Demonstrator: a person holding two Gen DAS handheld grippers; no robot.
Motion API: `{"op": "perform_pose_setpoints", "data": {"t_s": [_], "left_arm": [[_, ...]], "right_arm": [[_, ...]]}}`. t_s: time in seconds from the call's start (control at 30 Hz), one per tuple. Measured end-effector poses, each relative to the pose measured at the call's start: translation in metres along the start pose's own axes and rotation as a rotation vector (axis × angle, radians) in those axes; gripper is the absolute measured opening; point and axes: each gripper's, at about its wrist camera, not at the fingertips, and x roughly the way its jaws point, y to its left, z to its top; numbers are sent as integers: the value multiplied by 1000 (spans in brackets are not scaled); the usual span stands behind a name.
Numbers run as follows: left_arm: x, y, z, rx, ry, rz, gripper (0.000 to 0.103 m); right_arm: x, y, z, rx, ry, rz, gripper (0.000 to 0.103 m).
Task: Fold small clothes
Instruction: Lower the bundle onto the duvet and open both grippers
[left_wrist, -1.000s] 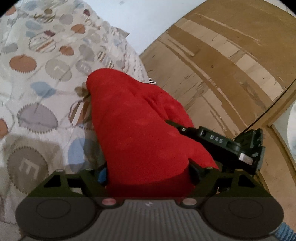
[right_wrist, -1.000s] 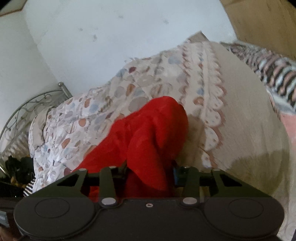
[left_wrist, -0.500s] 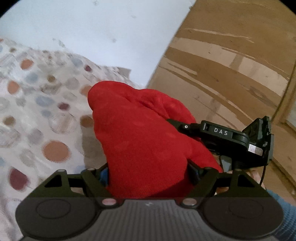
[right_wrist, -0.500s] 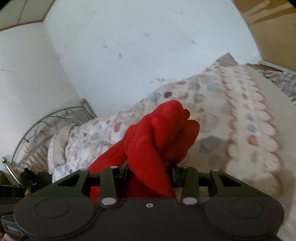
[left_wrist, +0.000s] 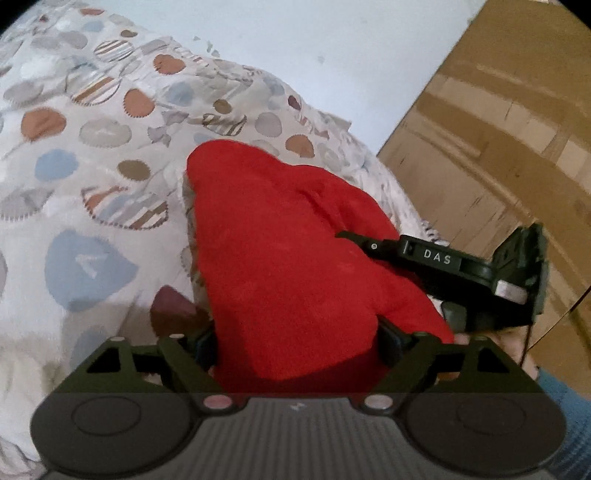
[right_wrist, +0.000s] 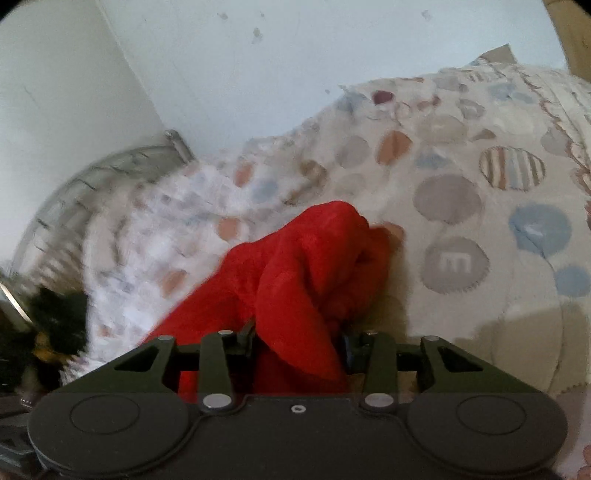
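A small red garment (left_wrist: 280, 258) hangs bunched between both grippers above the bed. My left gripper (left_wrist: 295, 332) is shut on it; the cloth covers its fingertips. The right gripper shows in the left wrist view (left_wrist: 461, 273) to the right, its fingers buried in the same cloth. In the right wrist view the right gripper (right_wrist: 299, 343) is shut on the red garment (right_wrist: 306, 266), which rises as a crumpled fold and trails off to the lower left.
A bedspread with coloured circles (left_wrist: 92, 155) lies under the cloth and also shows in the right wrist view (right_wrist: 461, 192). A white wall (right_wrist: 258, 74) stands behind. A metal bed frame (right_wrist: 110, 166) is at the left. Wooden floor (left_wrist: 498, 129) lies right of the bed.
Both grippers have tilted back down toward the bed with the red garment still held. The bedspread fills more of both views than half a second ago.
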Motion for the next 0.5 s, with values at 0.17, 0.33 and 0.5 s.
{"op": "perform_pose_setpoints", "data": {"t_s": [0.17,0.33,0.5], "left_arm": [[5,-10,-3,40,-16,30,91],[-2,-18,-3,40,-19,68,95],[-11,-31,4,68,-35,130,99]], "right_arm": [[-1,-10,-1,14,12,5,52],[-10,-10,-1,42,5,-6,59],[-27,-2,1,7,-19,-35,67]]}}
